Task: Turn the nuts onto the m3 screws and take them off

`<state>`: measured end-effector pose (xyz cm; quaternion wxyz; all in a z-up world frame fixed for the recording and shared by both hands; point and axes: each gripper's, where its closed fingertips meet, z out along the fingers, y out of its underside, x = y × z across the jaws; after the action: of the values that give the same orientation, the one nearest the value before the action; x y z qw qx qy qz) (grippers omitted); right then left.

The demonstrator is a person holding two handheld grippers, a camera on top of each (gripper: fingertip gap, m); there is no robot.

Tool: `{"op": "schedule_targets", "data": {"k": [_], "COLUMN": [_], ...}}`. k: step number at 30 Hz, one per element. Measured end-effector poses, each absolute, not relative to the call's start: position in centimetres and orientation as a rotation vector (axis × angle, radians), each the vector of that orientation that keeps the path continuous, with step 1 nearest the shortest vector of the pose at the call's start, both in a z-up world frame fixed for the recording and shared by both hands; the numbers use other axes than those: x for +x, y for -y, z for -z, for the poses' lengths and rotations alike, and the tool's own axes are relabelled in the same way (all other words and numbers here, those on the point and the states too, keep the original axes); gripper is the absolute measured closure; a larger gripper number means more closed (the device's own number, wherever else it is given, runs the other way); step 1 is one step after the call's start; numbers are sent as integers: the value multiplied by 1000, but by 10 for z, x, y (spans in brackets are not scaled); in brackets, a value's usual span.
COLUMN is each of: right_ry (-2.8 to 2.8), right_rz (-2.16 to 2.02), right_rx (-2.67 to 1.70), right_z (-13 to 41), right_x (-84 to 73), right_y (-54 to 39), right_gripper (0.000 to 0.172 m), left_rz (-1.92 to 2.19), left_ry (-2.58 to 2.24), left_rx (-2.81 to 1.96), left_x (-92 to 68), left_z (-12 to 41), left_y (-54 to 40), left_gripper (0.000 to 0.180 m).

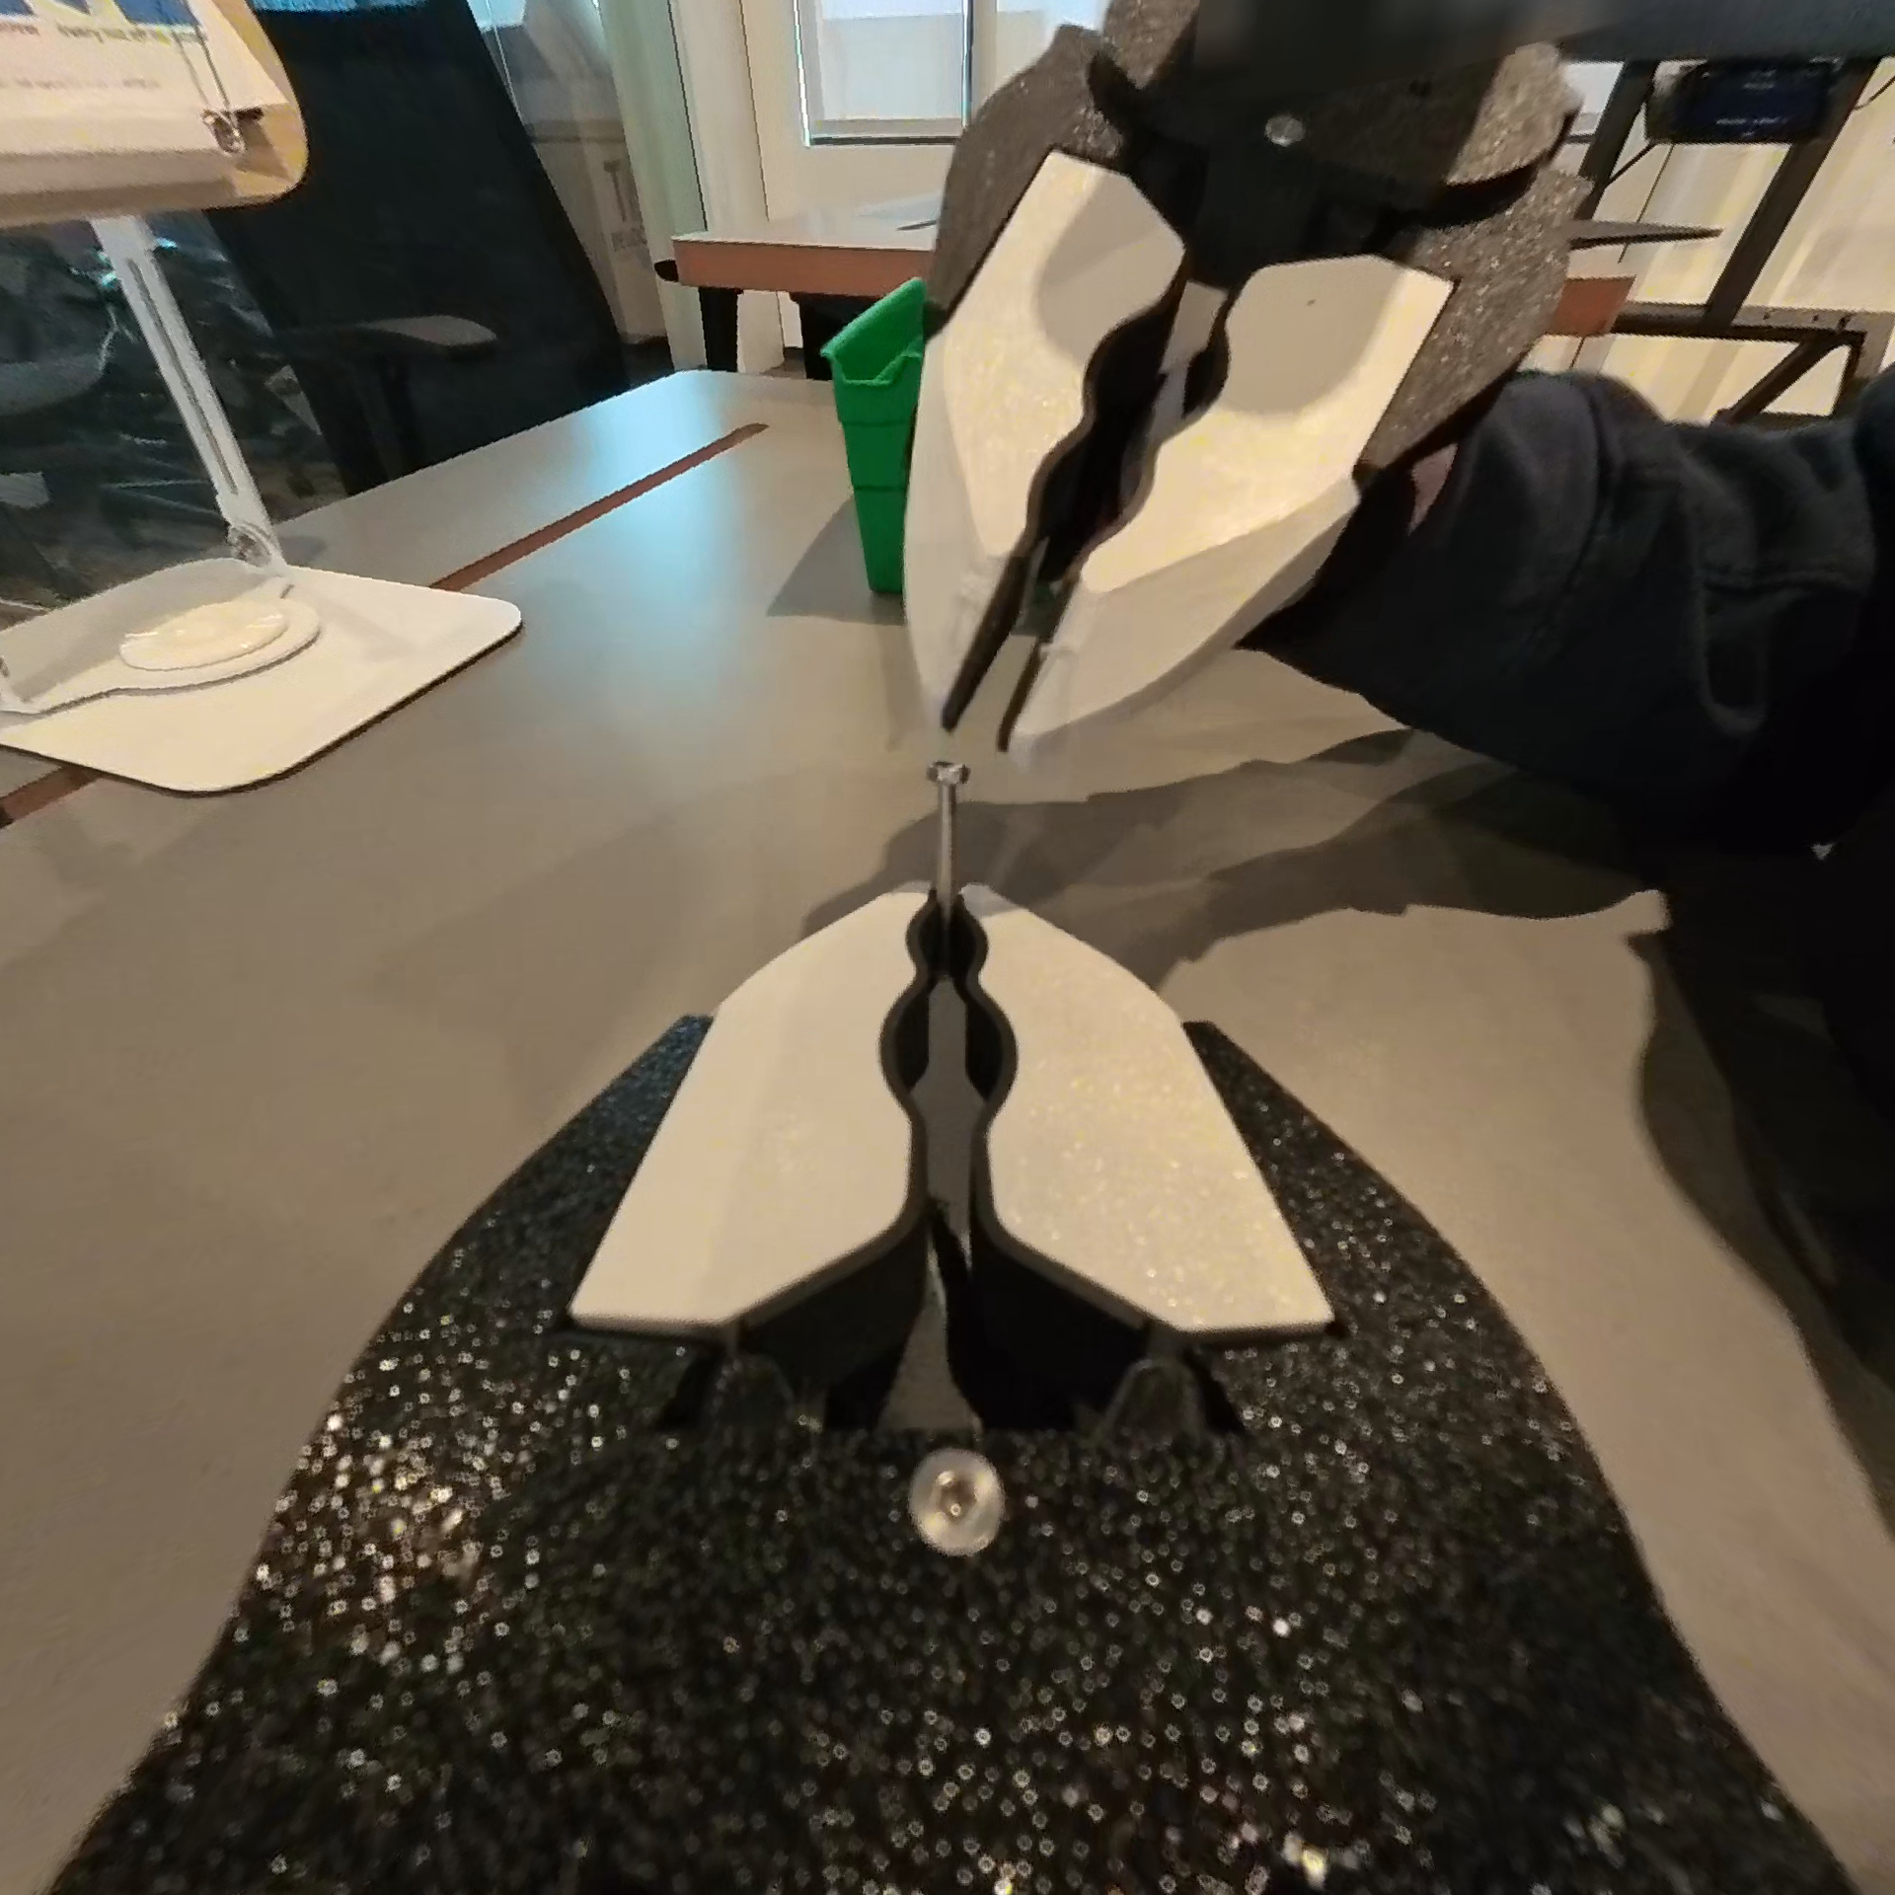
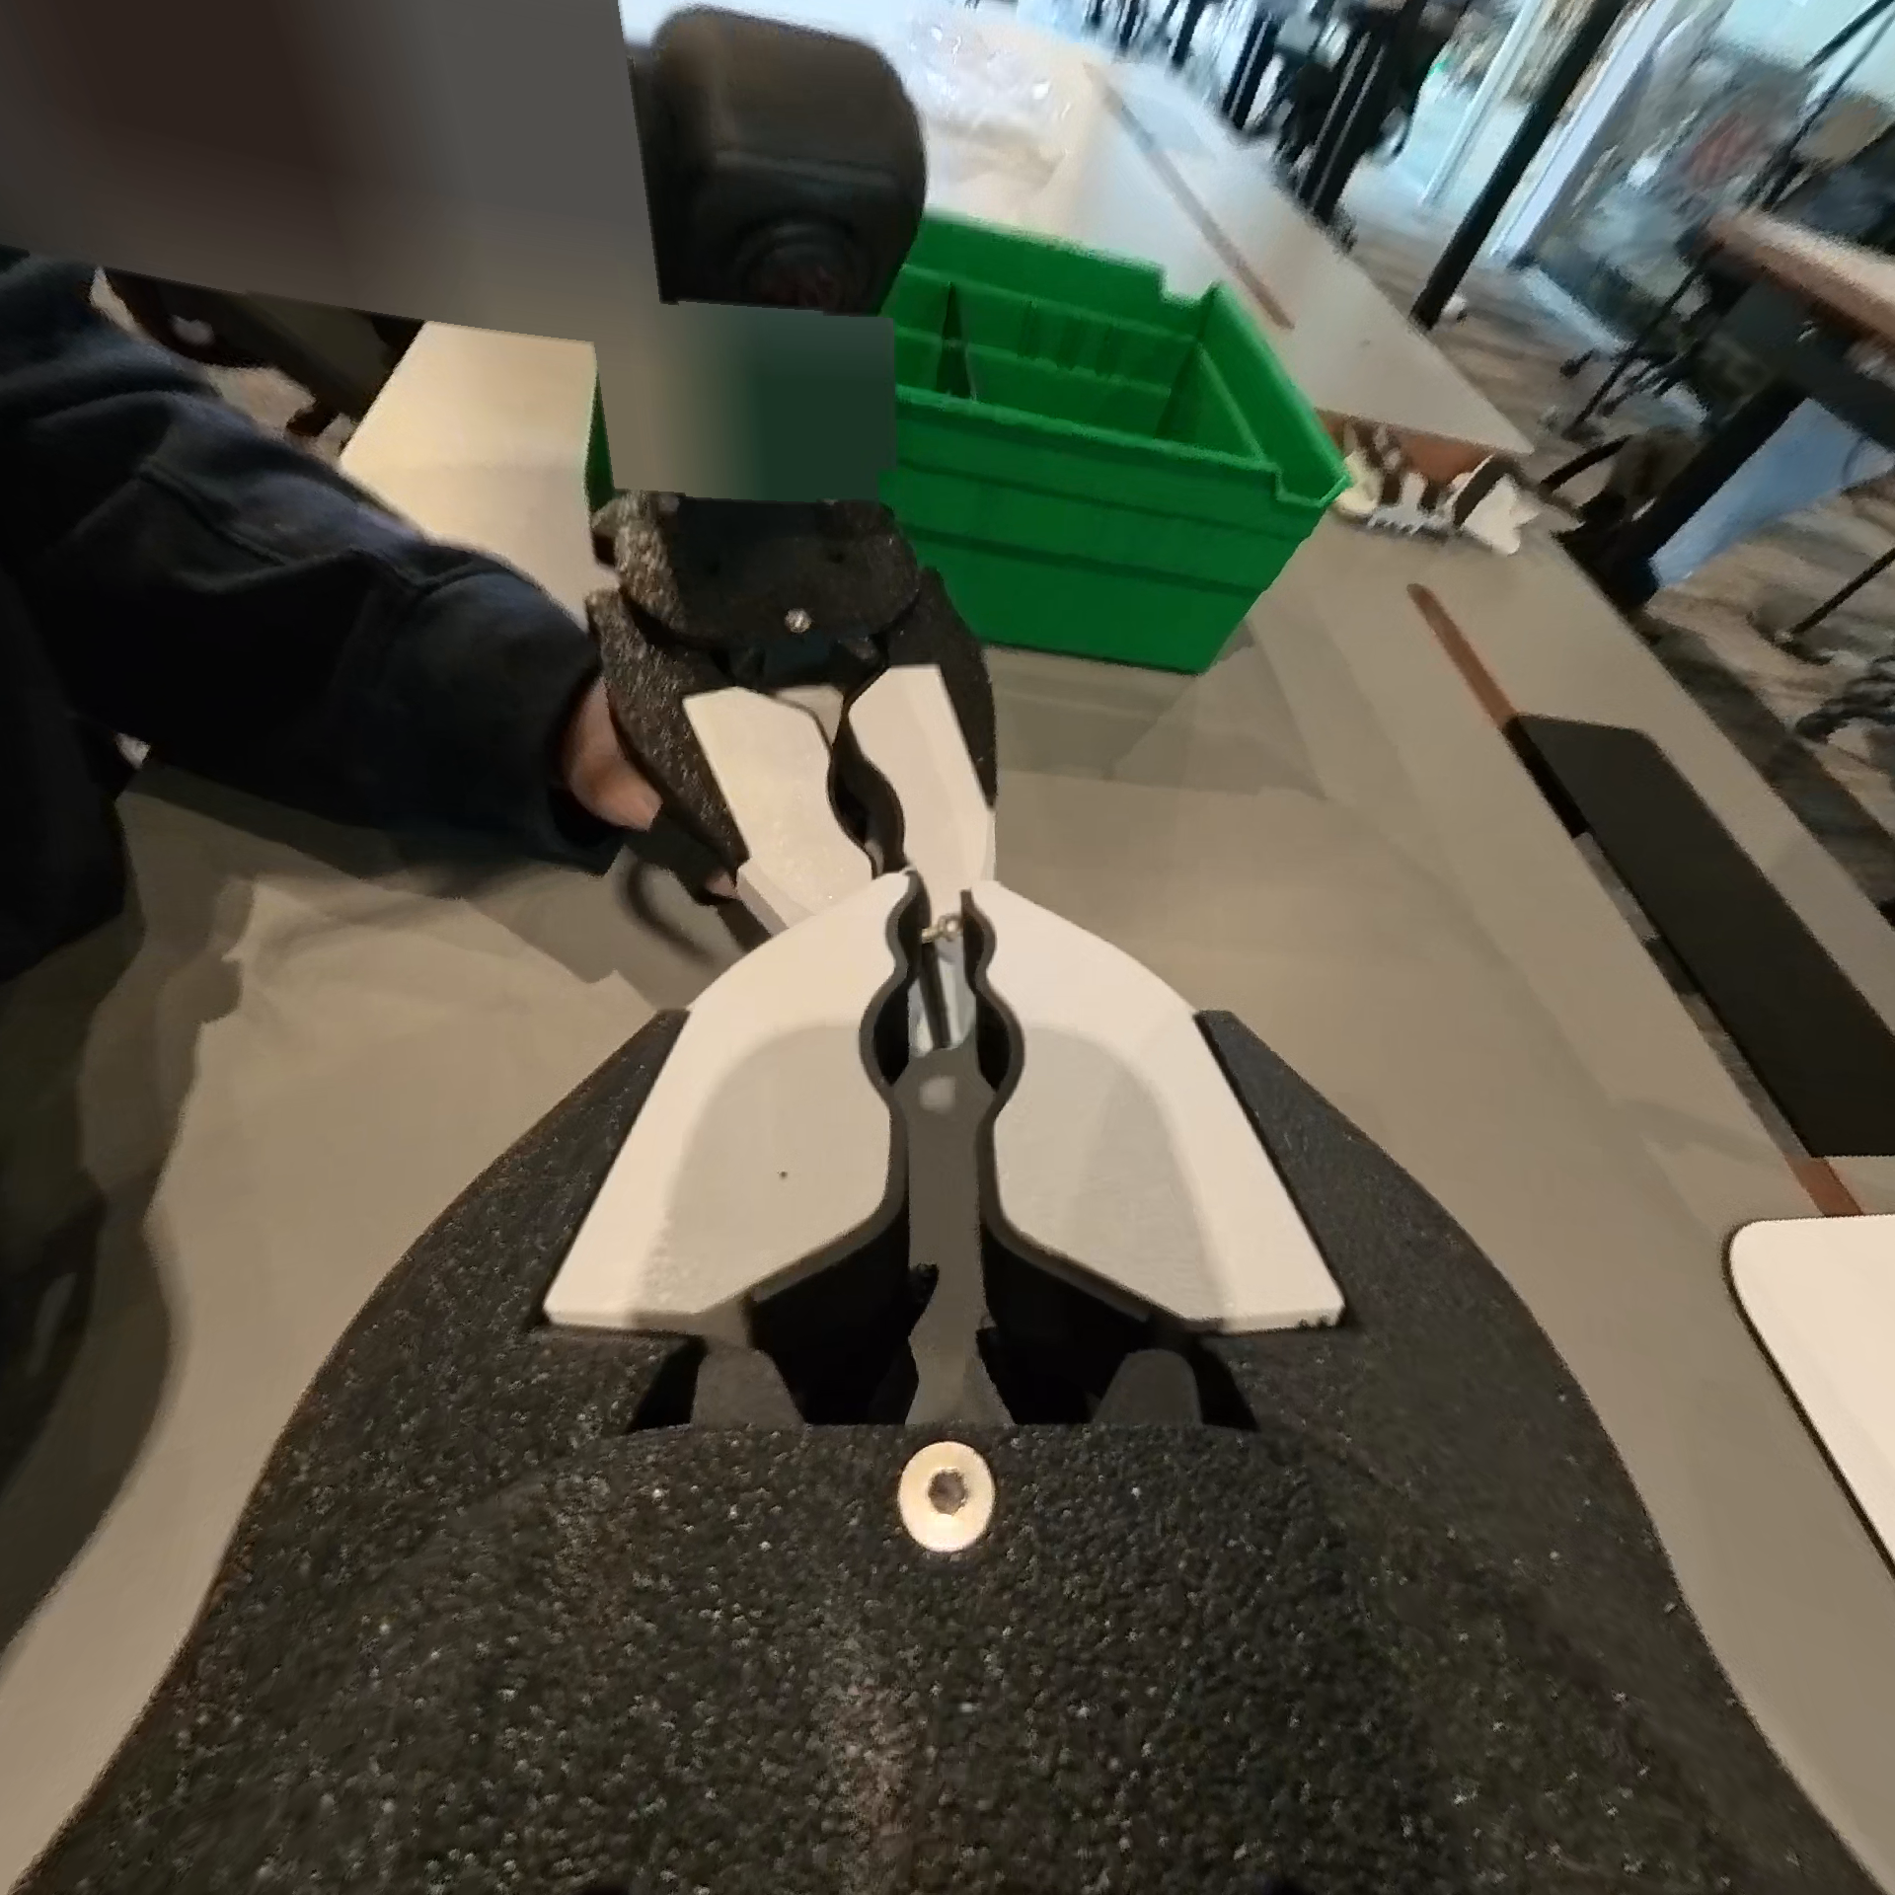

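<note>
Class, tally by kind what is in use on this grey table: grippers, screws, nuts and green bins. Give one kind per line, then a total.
Grippers: 2, left gripper and right gripper
Screws: 1, screw
Nuts: 1, nut
Green bins: 1, green bin
Total: 5

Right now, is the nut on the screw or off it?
On. The nut sits at the far tip of the screw, which the left gripper clamps.
</note>
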<state>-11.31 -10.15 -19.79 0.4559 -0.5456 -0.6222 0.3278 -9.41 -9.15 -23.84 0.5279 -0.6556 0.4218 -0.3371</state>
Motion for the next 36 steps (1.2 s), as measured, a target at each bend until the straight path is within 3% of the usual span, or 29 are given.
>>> {"op": "schedule_targets", "data": {"k": [8, 17, 36], "right_ry": [1329, 1343, 1302], "right_rz": [-1154, -1173, -1243], "right_rx": [-1235, -1192, -1222], "right_z": [178, 173, 176], "right_x": [-118, -127, -130], "right_y": [111, 122, 119], "right_gripper": [151, 137, 132], "left_rz": [1062, 1130, 1142], "left_ry": [-921, -886, -888], "left_rx": [-1410, -1373, -1370], "left_x": [-96, -99, -99], "left_z": [212, 206, 206], "left_y": [103, 105, 105], "left_gripper": [180, 180, 180]}}
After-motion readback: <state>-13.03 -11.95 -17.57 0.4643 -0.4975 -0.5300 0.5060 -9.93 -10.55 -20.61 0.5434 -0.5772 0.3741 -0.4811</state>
